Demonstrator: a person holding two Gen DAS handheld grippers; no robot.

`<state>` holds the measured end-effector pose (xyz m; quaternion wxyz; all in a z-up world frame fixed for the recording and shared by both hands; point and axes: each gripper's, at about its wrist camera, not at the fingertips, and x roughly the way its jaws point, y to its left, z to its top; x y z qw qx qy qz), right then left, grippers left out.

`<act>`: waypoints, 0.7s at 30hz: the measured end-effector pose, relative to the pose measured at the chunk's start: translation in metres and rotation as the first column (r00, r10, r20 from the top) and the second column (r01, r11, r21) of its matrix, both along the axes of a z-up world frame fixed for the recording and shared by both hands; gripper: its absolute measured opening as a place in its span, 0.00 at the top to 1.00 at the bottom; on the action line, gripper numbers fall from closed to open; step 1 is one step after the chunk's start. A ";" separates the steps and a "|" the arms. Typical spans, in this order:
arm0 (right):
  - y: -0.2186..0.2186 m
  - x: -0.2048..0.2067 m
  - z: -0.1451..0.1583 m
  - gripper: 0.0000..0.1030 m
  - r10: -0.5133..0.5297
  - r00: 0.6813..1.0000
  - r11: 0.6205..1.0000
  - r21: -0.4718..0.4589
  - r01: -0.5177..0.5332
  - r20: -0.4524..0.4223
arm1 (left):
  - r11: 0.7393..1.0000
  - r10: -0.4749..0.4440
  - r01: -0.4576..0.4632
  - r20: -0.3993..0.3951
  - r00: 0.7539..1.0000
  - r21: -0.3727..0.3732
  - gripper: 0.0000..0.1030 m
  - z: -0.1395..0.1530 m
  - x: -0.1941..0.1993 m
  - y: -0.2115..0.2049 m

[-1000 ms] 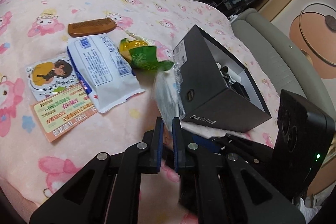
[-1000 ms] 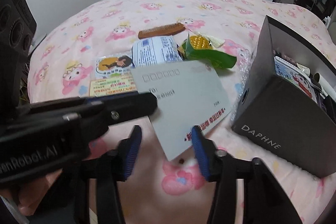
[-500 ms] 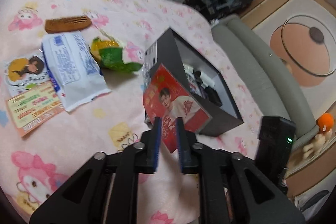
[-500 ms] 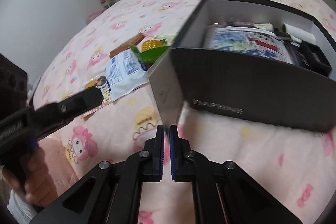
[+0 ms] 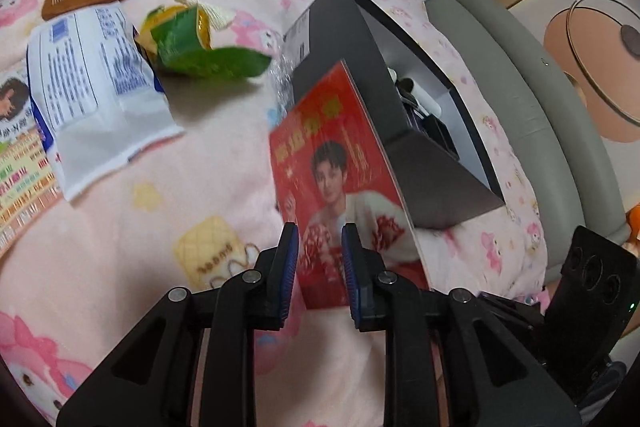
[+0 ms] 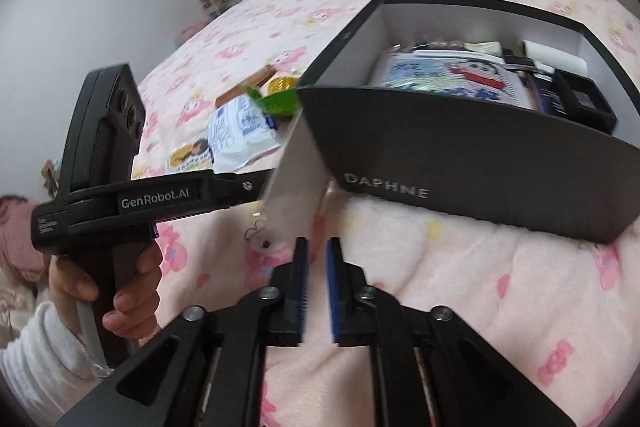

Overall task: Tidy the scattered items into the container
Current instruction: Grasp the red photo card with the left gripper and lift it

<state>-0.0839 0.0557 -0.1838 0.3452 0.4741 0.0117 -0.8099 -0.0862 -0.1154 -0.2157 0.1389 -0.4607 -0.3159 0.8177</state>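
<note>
We are boxing the red card [image 5: 332, 163] (it leans on the box [image 5: 432, 179] at one o'clock); left gripper [image 5: 318, 247] and right gripper [image 6: 316, 259] have just been opening, both slightly parted, pads off the card; next we likely re-pinch and lift it in.

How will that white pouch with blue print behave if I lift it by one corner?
The white pouch likely flops, since it lies soft and creased on the bedspread. It looks fairly flat, so it is probably light. Its smooth film might slip when pinched.
</note>
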 end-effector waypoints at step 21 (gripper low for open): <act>0.020 0.006 0.014 0.97 -0.025 0.999 0.998 -0.052 0.024 -0.028 | 0.998 0.007 -0.008 -0.004 1.000 -0.055 0.72 -0.003 0.007 -0.003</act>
